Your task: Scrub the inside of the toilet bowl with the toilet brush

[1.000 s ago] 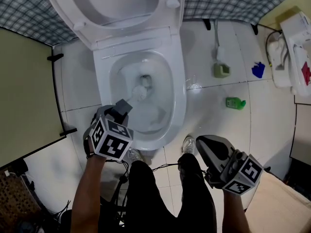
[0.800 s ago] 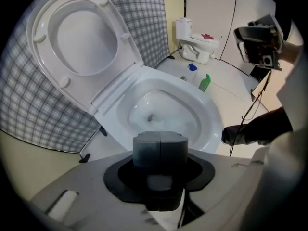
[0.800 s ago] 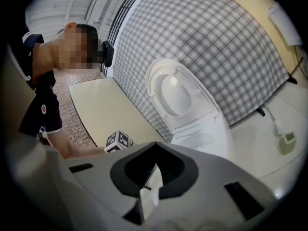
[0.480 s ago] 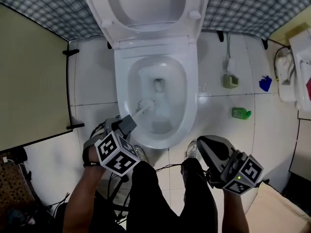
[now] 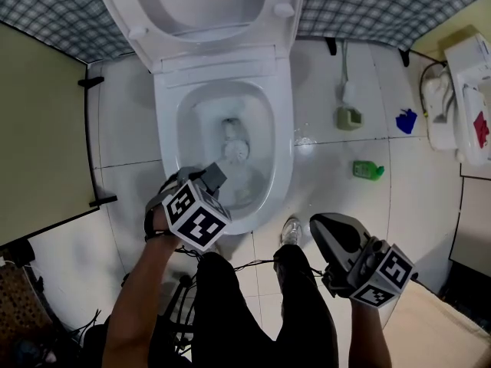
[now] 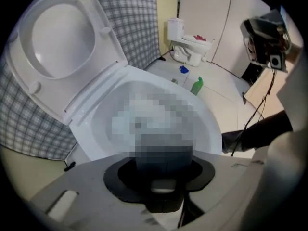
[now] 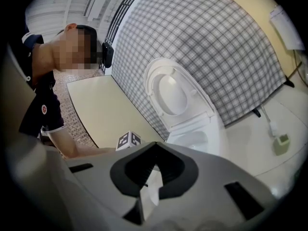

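The white toilet bowl (image 5: 284, 152) stands with lid and seat (image 5: 192, 6) raised. Inside it, the white head of the toilet brush (image 5: 236, 150) rests just in front of the drain hole. My left gripper (image 5: 211, 181) hovers over the bowl's front-left rim, shut on the brush's dark handle (image 6: 163, 163). In the left gripper view a mosaic patch hides most of the bowl's inside. My right gripper (image 5: 326, 228) hangs over the floor to the right of the bowl, jaws together with nothing in them (image 7: 151, 177).
A green bottle (image 5: 368, 170), a grey-green holder (image 5: 349, 117) and a blue item (image 5: 406, 119) lie on the white tiles to the right. A second white fixture (image 5: 460, 98) stands far right, a beige partition (image 5: 38, 129) left. My legs and cables sit below the bowl.
The brush head swept to the bowl's left side and came back to the middle below the drain. The left gripper followed it. The right gripper stayed put.
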{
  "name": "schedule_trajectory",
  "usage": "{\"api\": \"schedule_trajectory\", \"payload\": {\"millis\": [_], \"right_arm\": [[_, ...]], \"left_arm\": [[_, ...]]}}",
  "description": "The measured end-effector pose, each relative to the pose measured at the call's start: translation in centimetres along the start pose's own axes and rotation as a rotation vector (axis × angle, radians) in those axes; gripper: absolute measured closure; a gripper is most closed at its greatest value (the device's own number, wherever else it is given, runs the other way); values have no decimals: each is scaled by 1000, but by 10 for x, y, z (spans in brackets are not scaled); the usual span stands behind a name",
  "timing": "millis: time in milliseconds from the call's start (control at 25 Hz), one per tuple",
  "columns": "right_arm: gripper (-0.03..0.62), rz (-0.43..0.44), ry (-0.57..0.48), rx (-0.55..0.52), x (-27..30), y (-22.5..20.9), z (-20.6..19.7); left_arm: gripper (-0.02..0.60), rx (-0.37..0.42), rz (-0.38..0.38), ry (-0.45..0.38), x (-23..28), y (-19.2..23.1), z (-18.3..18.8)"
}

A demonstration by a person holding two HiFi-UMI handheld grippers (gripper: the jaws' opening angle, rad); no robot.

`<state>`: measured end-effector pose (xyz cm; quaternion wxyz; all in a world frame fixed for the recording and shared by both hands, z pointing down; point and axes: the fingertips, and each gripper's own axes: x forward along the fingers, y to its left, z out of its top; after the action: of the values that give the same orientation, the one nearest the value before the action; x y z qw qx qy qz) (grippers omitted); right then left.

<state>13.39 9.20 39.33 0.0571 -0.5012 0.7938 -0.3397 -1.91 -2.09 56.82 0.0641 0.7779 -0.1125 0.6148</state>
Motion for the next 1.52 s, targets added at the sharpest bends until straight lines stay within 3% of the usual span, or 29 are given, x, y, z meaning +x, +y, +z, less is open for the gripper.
{"api": "schedule_trajectory", "payload": {"millis": [80, 160, 320, 520, 800, 920, 1080, 1400, 1520], "right_arm": [[594, 7, 1, 5, 4, 1, -1], [594, 14, 2, 8, 9, 2, -2], [594, 14, 6, 10, 14, 3, -3], [594, 5, 17, 9, 16, -3, -2], [594, 13, 16, 10, 20, -1, 0], [594, 14, 17, 14, 21, -1, -1], [594, 10, 19, 15, 17, -5, -3], [594, 16, 5, 14, 12, -3, 0], [594, 14, 4, 12, 8, -2, 0]], "left_arm": [[402, -113, -25, -60, 3, 12, 11], [402, -172, -24, -95, 10, 23, 19], [402, -158, 15, -123, 27, 36, 28], [403, -179, 67, -302, -2, 50, 65], [405, -168, 208, -435, -44, 79, 88], [405, -180, 276, -398, -48, 96, 79], [405, -184, 303, -334, -47, 103, 63], [405, -118, 274, -174, -37, 90, 28], [405, -100, 229, -121, -36, 79, 16]]}}
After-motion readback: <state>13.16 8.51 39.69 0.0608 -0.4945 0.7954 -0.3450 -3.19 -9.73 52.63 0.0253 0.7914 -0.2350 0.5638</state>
